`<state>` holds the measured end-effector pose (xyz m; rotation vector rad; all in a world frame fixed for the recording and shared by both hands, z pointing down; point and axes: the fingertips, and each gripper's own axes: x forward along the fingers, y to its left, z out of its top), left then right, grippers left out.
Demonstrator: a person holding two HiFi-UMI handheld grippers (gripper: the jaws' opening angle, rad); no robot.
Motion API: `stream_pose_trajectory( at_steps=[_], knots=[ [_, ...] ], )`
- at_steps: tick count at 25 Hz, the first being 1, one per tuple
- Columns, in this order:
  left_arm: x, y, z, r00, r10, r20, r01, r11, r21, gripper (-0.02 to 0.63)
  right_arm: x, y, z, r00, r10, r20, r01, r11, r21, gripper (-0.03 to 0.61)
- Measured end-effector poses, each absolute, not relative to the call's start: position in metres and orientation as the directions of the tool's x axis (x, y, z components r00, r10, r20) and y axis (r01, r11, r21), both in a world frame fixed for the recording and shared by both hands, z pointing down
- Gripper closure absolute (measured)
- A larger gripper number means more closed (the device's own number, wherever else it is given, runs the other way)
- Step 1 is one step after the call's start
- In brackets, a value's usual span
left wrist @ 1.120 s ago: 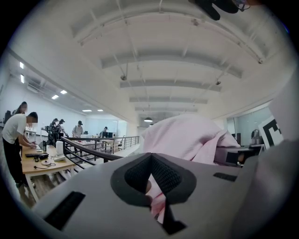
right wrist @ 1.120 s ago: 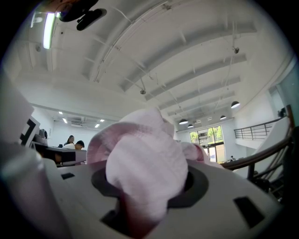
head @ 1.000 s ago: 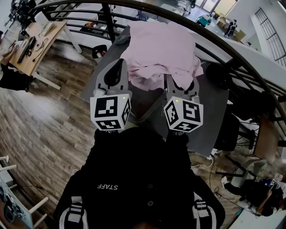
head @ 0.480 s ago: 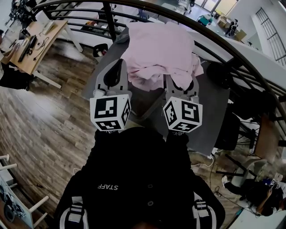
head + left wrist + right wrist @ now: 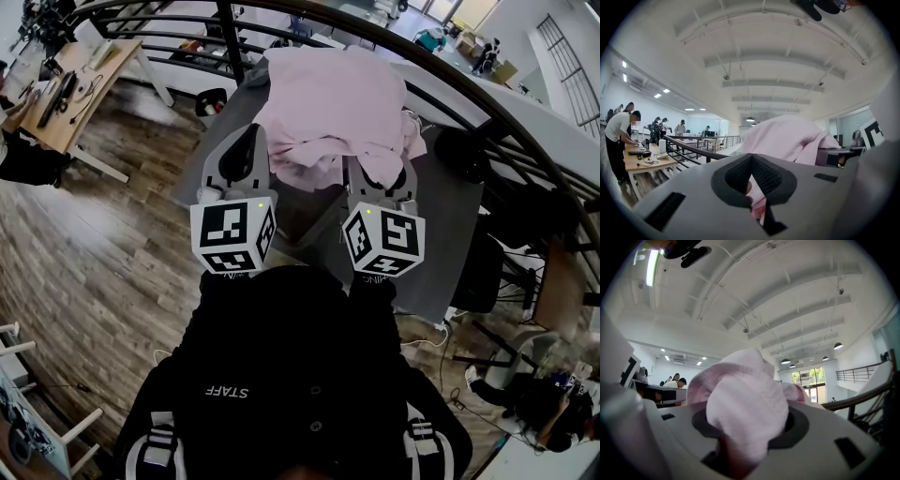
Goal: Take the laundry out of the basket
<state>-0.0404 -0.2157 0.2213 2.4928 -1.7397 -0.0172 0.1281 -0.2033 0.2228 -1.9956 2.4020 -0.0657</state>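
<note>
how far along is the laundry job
Done: a pink cloth looks out, over the grey table; no basket is in view. In hand: left tongs and right tongs both clamp its near edge. Left: releasing it; any remaining laundry can't be seen.

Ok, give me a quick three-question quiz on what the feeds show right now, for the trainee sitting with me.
1. True or false: only the right gripper has hold of the pink garment; the left gripper is empty.
2. What is under the garment? A) a wooden floor B) a grey table C) a wooden desk
3. Which gripper has the thicker bunch of cloth between its jaws?

Key:
1. False. Both grippers are shut on the garment.
2. B.
3. The right gripper. The left pinches only a thin fold.
</note>
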Motion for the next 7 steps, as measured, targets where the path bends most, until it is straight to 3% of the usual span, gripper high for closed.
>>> stream_pose_trajectory(
  at_steps=[7],
  knots=[
    [-0.0466,-0.2159,0.2264,0.340,-0.939,0.056,-0.938,-0.334,0.097,0.615,0.1252,-0.2029,0.2278,-0.185,-0.982,0.025,-0.982,0.184,-0.041,0.336]
  ],
)
